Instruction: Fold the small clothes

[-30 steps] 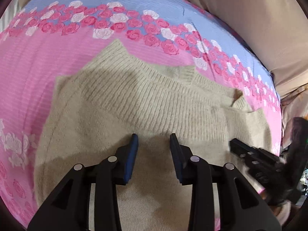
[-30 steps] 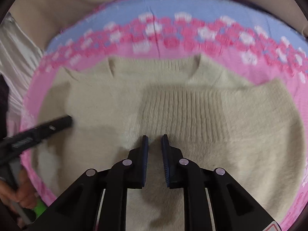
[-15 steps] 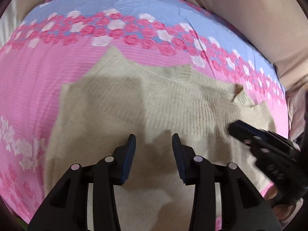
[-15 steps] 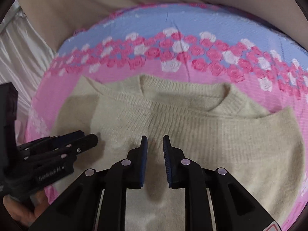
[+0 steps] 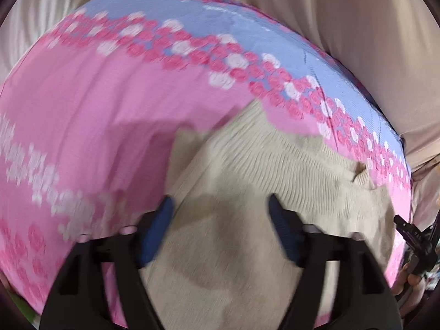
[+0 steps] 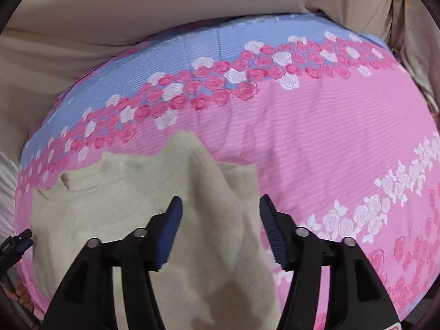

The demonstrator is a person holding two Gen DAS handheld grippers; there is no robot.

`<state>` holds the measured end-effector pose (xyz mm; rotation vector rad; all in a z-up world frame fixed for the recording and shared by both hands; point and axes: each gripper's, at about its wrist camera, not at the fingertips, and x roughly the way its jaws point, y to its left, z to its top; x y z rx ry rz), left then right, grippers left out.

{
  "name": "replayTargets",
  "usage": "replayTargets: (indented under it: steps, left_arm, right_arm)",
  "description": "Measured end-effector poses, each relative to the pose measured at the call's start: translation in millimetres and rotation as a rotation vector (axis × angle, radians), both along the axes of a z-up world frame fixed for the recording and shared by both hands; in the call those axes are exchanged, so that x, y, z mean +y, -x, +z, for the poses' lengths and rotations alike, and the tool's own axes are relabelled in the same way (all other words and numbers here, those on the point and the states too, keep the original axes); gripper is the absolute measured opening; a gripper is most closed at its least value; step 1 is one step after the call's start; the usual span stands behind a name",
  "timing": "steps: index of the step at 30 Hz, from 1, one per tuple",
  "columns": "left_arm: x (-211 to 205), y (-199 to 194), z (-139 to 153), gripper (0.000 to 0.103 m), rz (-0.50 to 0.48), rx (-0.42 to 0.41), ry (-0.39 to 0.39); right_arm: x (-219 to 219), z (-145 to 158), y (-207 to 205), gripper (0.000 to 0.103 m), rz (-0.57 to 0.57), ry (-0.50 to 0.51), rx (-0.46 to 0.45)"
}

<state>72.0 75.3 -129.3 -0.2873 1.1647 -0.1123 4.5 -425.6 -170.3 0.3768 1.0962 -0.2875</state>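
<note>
Home bedroom: floral bedsheet (image 6: 316, 126), beige bedding (image 6: 110, 27).

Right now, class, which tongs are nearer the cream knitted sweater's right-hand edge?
Right. The right tongs straddle that right-hand edge, open above it; the left tongs straddle the cream knitted sweater's opposite edge, across the garment on the pink rose-print sheet.

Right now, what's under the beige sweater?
The beige sweater lies on the pink-and-blue rose-print sheet, which shows all around it. The part of the sheet beneath the knit is covered, so whether anything else lies there cannot be seen.
</note>
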Motion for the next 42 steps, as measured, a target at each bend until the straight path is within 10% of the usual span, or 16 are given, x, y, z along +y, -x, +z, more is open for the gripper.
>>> replayTargets:
  steps: [2, 5, 7, 10, 13, 20, 26, 34, 42]
  left_arm:
    - [-9.1, -16.4, -7.9, 0.076, -0.012, -0.002, -0.044]
    - [-11.1, -31.3, -21.2, 0.027, -0.042, 0.037, 0.019]
    - [-1.2, -25.9, -12.7, 0.01, -0.012, 0.014, 0.1]
    - [21.5, -0.8, 29.6, 0.01, 0.012, -0.095, 0.266]
    - [29.2, 9.8, 59.4, 0.01, 0.012, -0.173, 0.259]
    - [1.3, -39.5, -18.7, 0.018, 0.023, 0.084, 0.016]
    - [36.2, 21.2, 12.6, 0.064, 0.135, -0.028, 0.084]
    - [52.2, 56.6, -43.6, 0.066, 0.207, 0.172, 0.229]
    - [49.3, 59.2, -47.2, 0.069, 0.228, 0.142, 0.255]
  right_arm:
    - [-4.1, -13.9, -7.0, 0.061, -0.001, -0.05, 0.026]
    - [7.4, -17.9, -10.1, 0.015, 0.034, -0.077, 0.025]
    - [12.0, 7.5, 6.5, 0.013, 0.037, -0.1, -0.078]
    - [17.7, 59.8, 43.1, 0.01, 0.045, -0.117, -0.262]
    - [11.2, 76.9, 49.4, 0.01, 0.022, -0.088, -0.301]
    - [-15.5, 2.8, 3.0, 0.02, -0.084, -0.043, -0.055]
    - [49.7, 53.0, 35.9, 0.022, 0.097, -0.089, -0.196]
    - [179.2, 8.8, -2.2, 0.022, 0.38, -0.028, -0.032]
    - [214.6, -33.9, -24.9, 0.022, 0.426, 0.038, 0.078]
